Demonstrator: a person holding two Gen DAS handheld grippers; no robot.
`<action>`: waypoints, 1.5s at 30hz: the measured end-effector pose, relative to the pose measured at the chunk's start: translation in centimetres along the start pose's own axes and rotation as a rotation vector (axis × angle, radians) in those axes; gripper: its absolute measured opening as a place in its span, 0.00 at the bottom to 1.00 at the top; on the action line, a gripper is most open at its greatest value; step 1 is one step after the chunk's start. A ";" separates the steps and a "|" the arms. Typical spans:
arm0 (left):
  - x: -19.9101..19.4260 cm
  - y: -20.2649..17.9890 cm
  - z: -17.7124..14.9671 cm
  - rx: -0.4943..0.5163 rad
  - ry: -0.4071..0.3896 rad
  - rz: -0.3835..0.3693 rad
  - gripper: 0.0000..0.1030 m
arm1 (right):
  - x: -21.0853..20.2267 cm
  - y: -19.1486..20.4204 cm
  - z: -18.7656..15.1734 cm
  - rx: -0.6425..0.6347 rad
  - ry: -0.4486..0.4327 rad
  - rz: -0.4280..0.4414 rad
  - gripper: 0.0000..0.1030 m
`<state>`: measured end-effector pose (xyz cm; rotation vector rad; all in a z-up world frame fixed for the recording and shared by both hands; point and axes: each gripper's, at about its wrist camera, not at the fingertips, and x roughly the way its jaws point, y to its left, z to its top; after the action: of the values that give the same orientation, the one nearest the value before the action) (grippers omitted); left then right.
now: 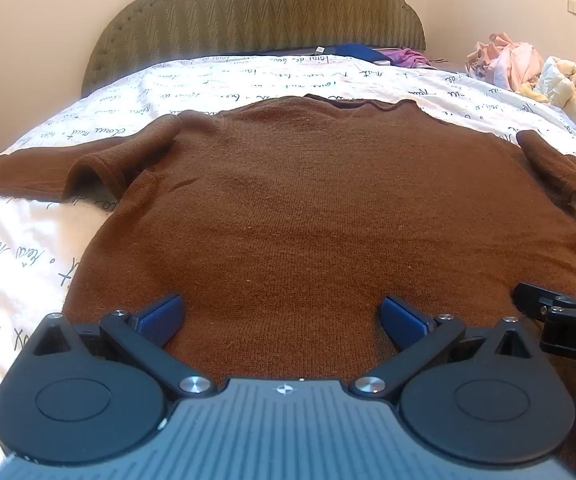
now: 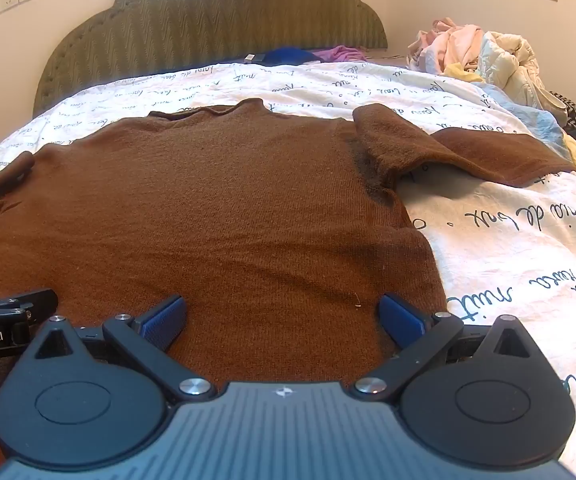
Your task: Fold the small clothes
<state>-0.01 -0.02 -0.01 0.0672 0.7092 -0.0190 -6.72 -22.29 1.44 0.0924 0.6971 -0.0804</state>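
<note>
A brown knit sweater [image 1: 308,208] lies flat on the bed, neck toward the headboard, sleeves spread out to both sides; it also shows in the right wrist view [image 2: 215,200]. My left gripper [image 1: 281,314] is open and empty, its blue pads low over the sweater's left hem area. My right gripper [image 2: 281,314] is open and empty over the right hem area. The right gripper's finger [image 1: 548,304] shows at the right edge of the left wrist view. The left gripper's finger [image 2: 11,304] shows at the left edge of the right wrist view.
The bed has a white cover [image 1: 27,248] printed with script, and a green padded headboard [image 1: 255,12]. A pile of pale clothes [image 2: 476,56] sits at the far right. Blue and purple garments [image 2: 312,55] lie by the headboard.
</note>
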 end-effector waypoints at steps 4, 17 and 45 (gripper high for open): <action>0.0 0.0 0.0 -0.001 0.000 0.000 1.00 | 0.0 0.0 0.0 0.000 0.000 0.000 1.00; -0.4 -0.4 0.1 0.002 -0.006 0.008 1.00 | 0.0 -0.2 0.3 -0.005 0.015 0.016 1.00; 0.0 -0.1 0.0 -0.014 -0.004 -0.007 1.00 | 9.3 -43.6 5.3 1.175 -0.202 0.154 0.07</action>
<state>0.02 -0.10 -0.03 0.0507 0.7056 -0.0211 -0.81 -66.62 -3.03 1.2443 0.3607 -0.3396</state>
